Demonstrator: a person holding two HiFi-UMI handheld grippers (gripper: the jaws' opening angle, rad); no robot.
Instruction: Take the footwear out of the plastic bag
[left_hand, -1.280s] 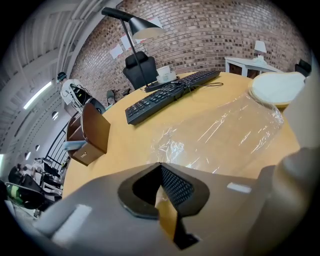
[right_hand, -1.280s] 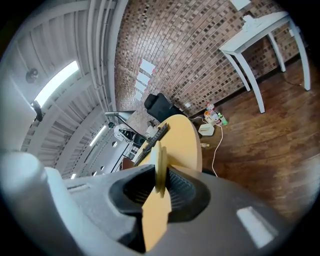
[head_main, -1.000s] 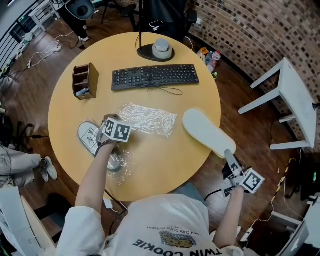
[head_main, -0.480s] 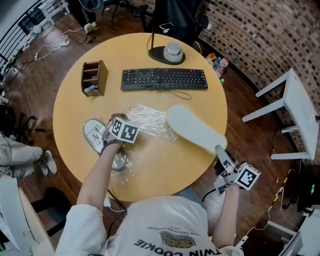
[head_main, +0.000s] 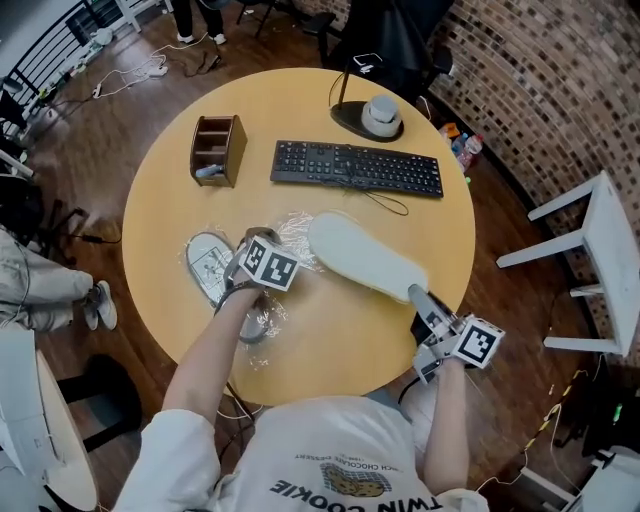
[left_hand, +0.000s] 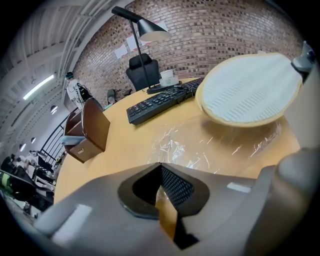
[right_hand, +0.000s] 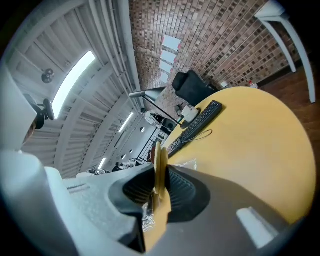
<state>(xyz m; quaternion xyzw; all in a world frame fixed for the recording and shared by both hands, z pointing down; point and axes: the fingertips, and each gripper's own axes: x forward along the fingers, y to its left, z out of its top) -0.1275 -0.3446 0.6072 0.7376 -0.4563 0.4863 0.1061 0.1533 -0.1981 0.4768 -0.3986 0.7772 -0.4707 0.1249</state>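
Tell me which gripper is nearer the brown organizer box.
Left. The left gripper is over the table, near the box; the right gripper is at the opposite edge.

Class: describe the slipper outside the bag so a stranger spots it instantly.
On the round wooden table, look near the black keyboard. The slipper is clamped at one end by the right gripper; unlike the other slipper, under plastic, it's plain white and uncovered.
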